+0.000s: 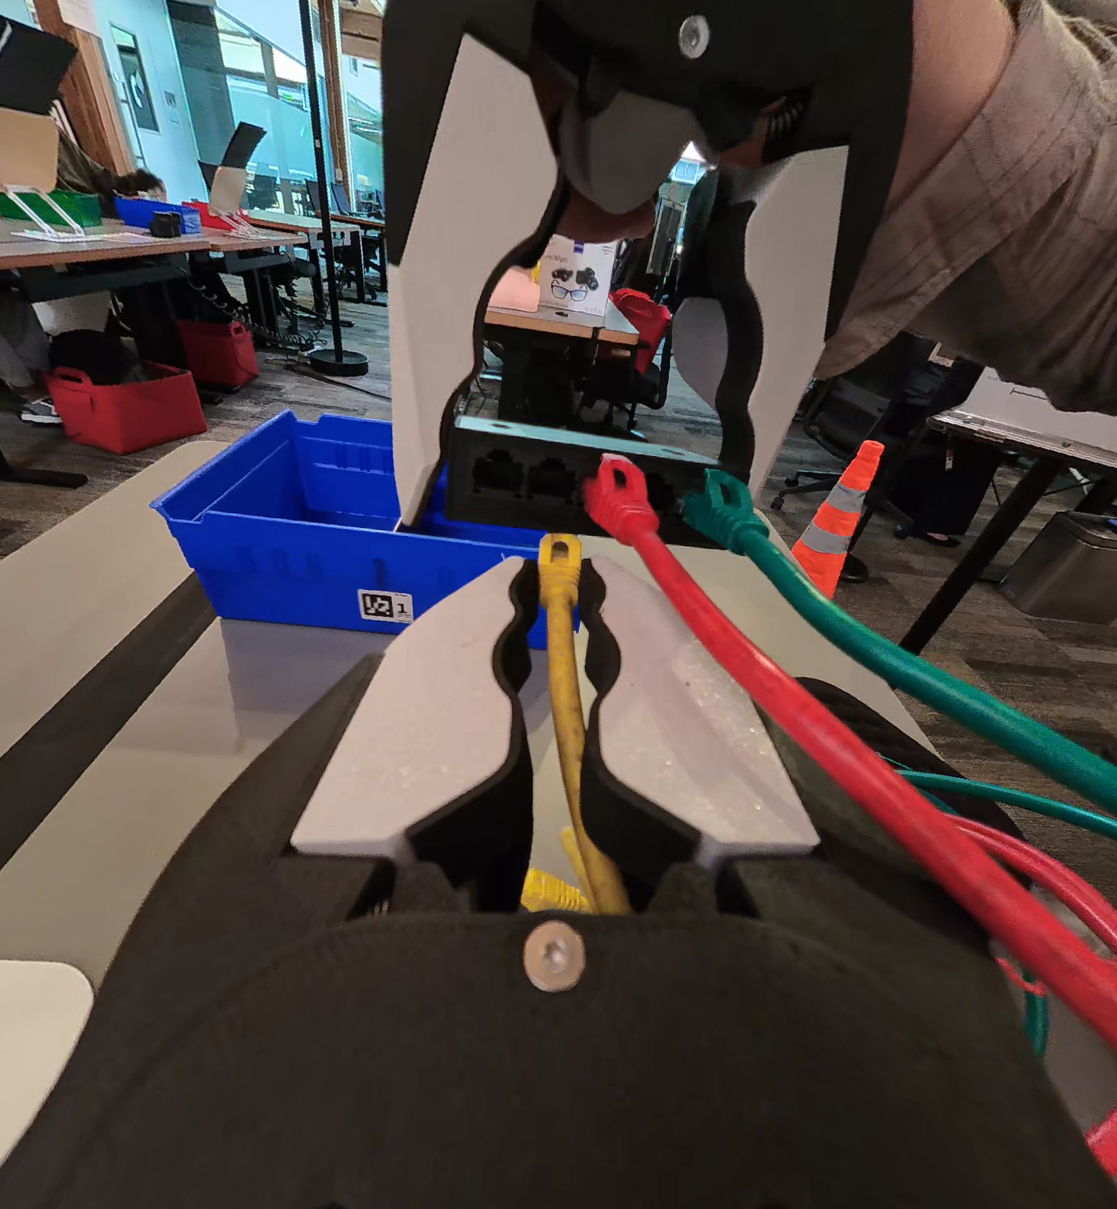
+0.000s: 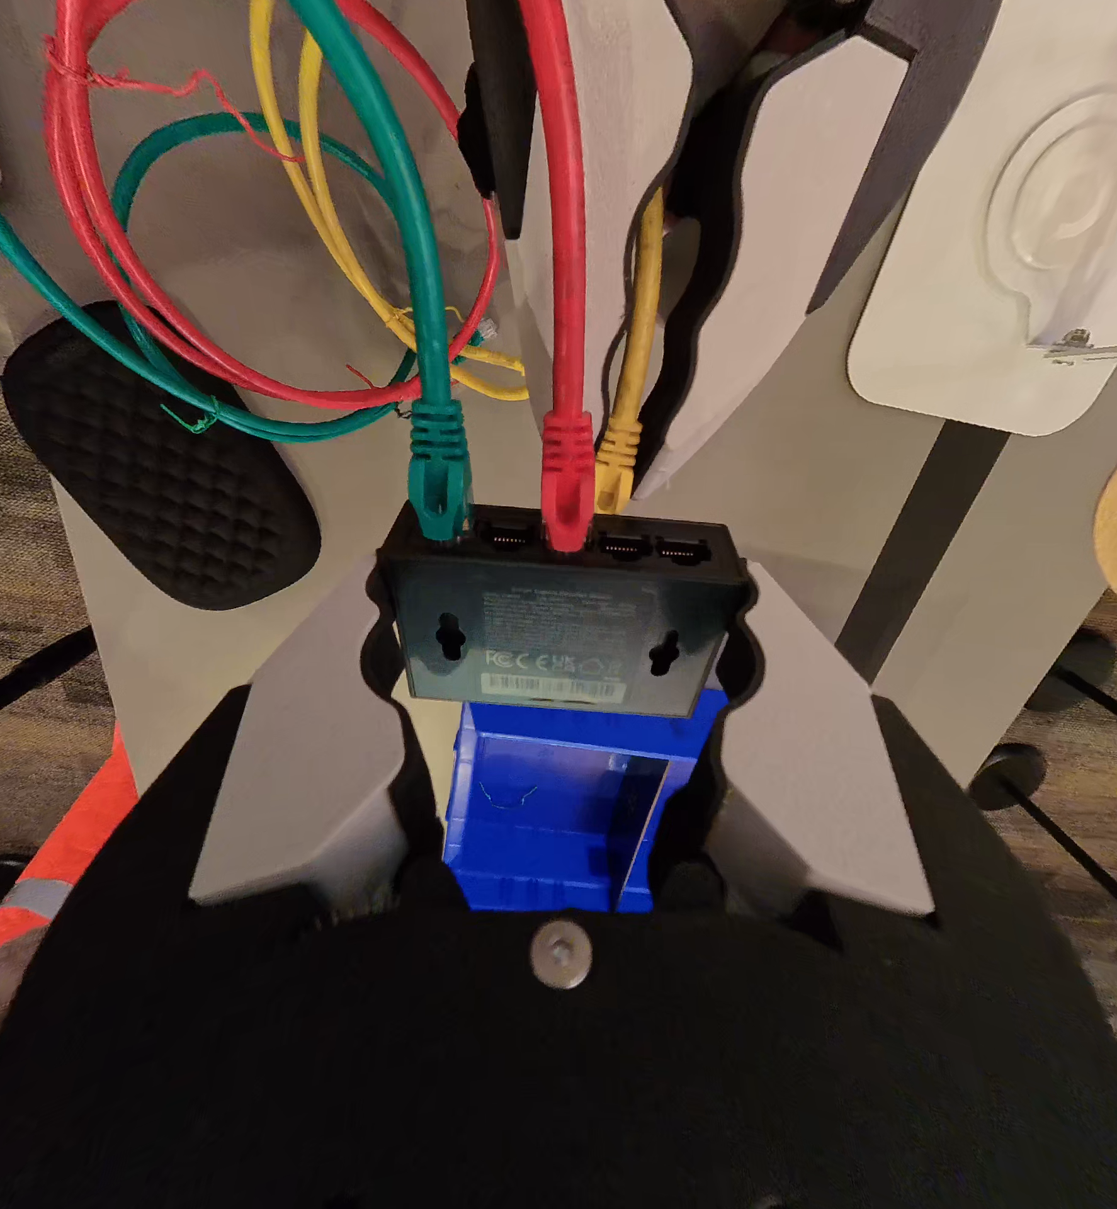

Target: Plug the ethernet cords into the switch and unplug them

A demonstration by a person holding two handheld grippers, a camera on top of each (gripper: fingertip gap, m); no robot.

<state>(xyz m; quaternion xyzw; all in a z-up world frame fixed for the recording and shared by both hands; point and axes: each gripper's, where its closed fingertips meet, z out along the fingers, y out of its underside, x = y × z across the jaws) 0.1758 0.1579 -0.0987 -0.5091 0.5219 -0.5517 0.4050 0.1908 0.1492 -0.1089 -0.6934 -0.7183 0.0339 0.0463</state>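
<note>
R gripper clamps switch mid-air above blue bin, ports facing L gripper, which pinches yellow cord just short of free port; red cord, green cord seated.

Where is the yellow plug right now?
The yellow plug is held in the left claw, just short of the switch, beside the red plug and unplugged.
</note>
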